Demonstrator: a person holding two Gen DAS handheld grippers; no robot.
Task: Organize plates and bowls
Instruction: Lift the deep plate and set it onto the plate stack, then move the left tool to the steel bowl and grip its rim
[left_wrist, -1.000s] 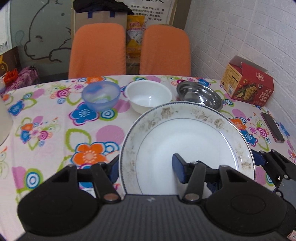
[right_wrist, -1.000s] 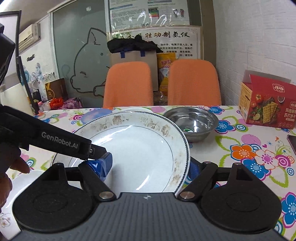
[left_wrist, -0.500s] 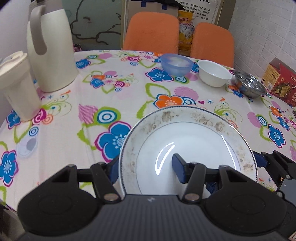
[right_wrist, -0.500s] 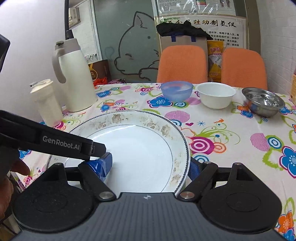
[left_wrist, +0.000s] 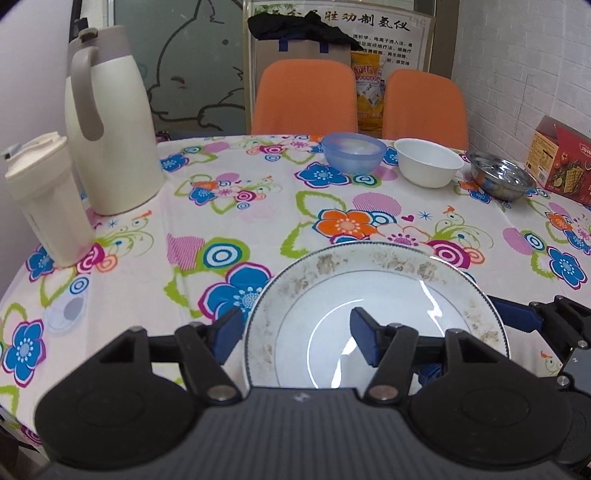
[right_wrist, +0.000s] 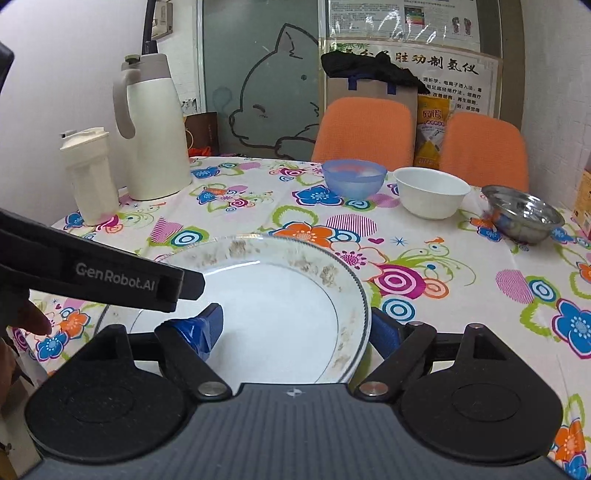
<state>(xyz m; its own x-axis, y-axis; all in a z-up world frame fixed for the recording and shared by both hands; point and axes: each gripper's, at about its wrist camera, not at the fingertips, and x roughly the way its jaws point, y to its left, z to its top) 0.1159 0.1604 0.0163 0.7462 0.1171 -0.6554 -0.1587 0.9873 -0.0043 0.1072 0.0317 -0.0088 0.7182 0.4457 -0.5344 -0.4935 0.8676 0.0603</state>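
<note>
Swung away from the far bowls since a second ago, both my grippers now bring the gold-rimmed plate (left_wrist: 373, 295) to the near part of the floral tablecloth (left_wrist: 258, 206), with the thermos jug (left_wrist: 110, 125) and the cream tumbler (left_wrist: 44, 199) newly in sight on the left.

My left gripper (left_wrist: 291, 332) straddles the plate's left rim, one blue pad (left_wrist: 227, 332) outside the edge and the other over the white well; its jaws are opening, and the pads look clear of the rim. My right gripper (right_wrist: 295, 328) straddles the opposite rim in the same way, its jaws also opening with the rim between them and the pads apparently off it. Seen from the right wrist, the left gripper's black finger marked "GenRobot.AI" crosses above the plate's left side.

At the far side of the table stand the blue plastic bowl (left_wrist: 351, 157), the white bowl (left_wrist: 428, 162) and the steel bowl (left_wrist: 500, 179) in a row, well apart from the plate. Two orange chairs (left_wrist: 306, 96) stand behind them, and a red cracker box (left_wrist: 565, 162) stands beside the steel bowl.
</note>
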